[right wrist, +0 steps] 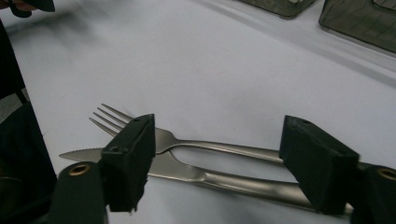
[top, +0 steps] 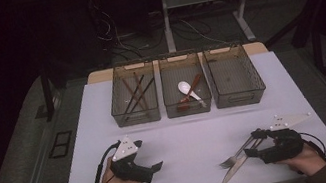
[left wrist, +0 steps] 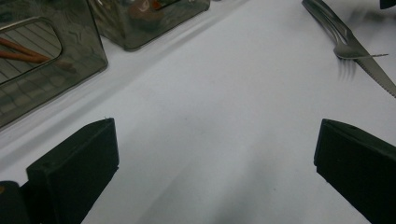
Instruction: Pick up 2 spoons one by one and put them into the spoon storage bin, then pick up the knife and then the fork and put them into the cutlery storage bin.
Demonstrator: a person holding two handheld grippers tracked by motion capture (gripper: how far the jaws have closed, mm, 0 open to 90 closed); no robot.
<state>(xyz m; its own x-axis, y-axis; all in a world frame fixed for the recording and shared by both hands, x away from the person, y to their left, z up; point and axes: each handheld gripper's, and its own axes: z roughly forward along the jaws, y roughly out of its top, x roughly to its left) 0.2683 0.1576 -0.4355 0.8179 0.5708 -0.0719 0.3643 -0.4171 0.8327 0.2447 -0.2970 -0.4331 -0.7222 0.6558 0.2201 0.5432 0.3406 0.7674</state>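
A metal fork (top: 233, 159) and a serrated knife (top: 230, 173) lie side by side on the white table (top: 184, 136) at the front right. My right gripper (top: 251, 148) rests over their handles. In the right gripper view its jaws straddle the fork (right wrist: 187, 141) and knife (right wrist: 196, 175) with gaps on both sides, so the right gripper (right wrist: 219, 154) is open. At the front left my left gripper (top: 157, 167) lies low over bare table. Its jaws stand wide apart with nothing between them (left wrist: 215, 158). The fork (left wrist: 348, 50) and knife (left wrist: 376, 72) show far off in the left gripper view.
Three smoky plastic bins stand in a row at the back. The left bin (top: 137, 118) holds several chopsticks, the middle bin (top: 189, 110) a white spoon (top: 186, 88) and a brown one. The right bin (top: 239, 100) looks bare inside. A person's hands hold both grippers.
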